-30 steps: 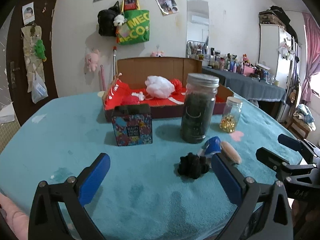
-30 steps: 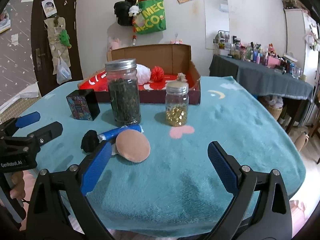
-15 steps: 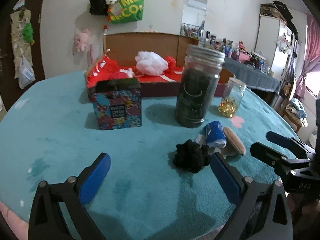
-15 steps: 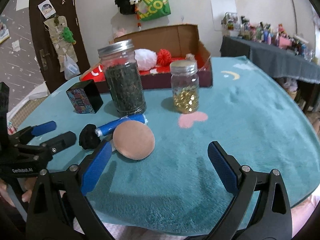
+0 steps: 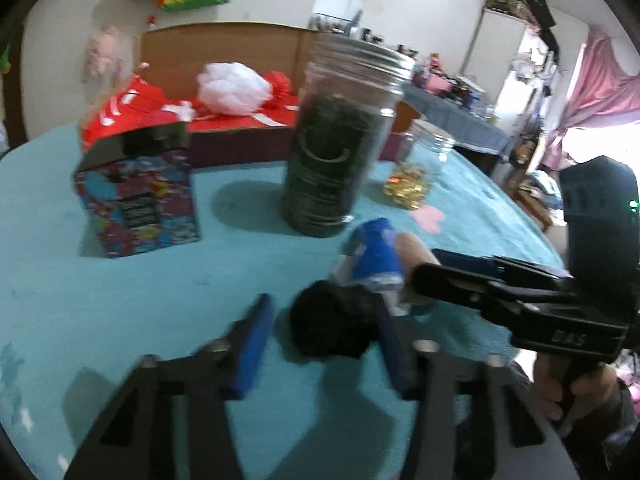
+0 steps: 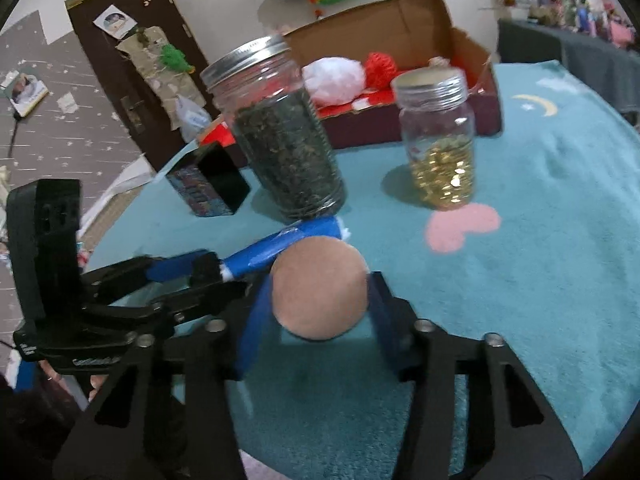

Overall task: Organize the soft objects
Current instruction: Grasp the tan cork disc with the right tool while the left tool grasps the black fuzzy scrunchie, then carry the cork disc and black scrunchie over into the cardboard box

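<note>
Soft objects are seen in two places: two lie on the teal plush tablecloth [image 6: 560,248] near the camera, and two more, one white fluffy pouf [image 5: 234,82] and one red pom-pom [image 6: 381,67], sit in the open cardboard box with a red floor [image 6: 420,32] at the far side. The black frilly scrunchie [image 5: 334,326] is found between the blue pads of the left gripper [image 5: 324,344], whose jaws have just been closing; the right-hand pad touches it, a narrow gap is left at the other pad, so no firm grip is shown. The round tan powder puff [image 6: 320,286] is bracketed by the right gripper [image 6: 316,316], whose jaws have likewise just been closing; both pads lie against its edges, though blur leaves it unclear whether they press. One blue tube [image 6: 280,246] is lying just behind the puff. Two lidded glass jars stand upright: one tall jar of dark dried leaves [image 6: 280,136] and one small jar of golden capsules [image 6: 440,140]. One colourful patterned box with a black top [image 5: 140,196] is set to the left of the tall jar in the left wrist view.
</note>
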### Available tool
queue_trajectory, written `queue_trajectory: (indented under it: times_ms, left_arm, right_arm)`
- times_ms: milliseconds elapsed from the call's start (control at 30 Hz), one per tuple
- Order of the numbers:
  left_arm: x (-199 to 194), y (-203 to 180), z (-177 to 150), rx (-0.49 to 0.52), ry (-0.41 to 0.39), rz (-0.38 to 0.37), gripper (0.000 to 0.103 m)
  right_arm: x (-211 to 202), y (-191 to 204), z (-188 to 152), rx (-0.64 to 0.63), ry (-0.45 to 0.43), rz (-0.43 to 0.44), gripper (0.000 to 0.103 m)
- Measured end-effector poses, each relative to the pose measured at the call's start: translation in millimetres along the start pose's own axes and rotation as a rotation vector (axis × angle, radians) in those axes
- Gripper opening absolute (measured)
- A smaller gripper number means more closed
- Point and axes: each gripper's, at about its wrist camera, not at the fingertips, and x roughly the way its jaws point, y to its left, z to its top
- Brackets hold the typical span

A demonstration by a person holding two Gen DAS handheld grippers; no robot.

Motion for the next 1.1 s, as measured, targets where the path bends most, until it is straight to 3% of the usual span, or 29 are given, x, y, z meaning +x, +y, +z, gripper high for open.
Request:
queue_trajectory:
  times_ms: [200,467,1100]
  left_arm:
    - [-6.3,-1.7,4.1,0.005,0.006,-0.016,0.029]
    - [-22.2,1.4,14.2,0.01,-0.028,0.011,0.029]
    - [-30.5,22.7,20.0,-0.024,-0.036,0.061,0.029]
  right_arm:
    - [-3.1,12.8,-1.0,-0.065,-0.001,-0.017,0.021]
    - [-11.7,25.0,5.4,-0.108,-0.034,-0.067,0.021]
    - [-14.9,16.1,7.9,-0.095,-0.022,-0.106,0.021]
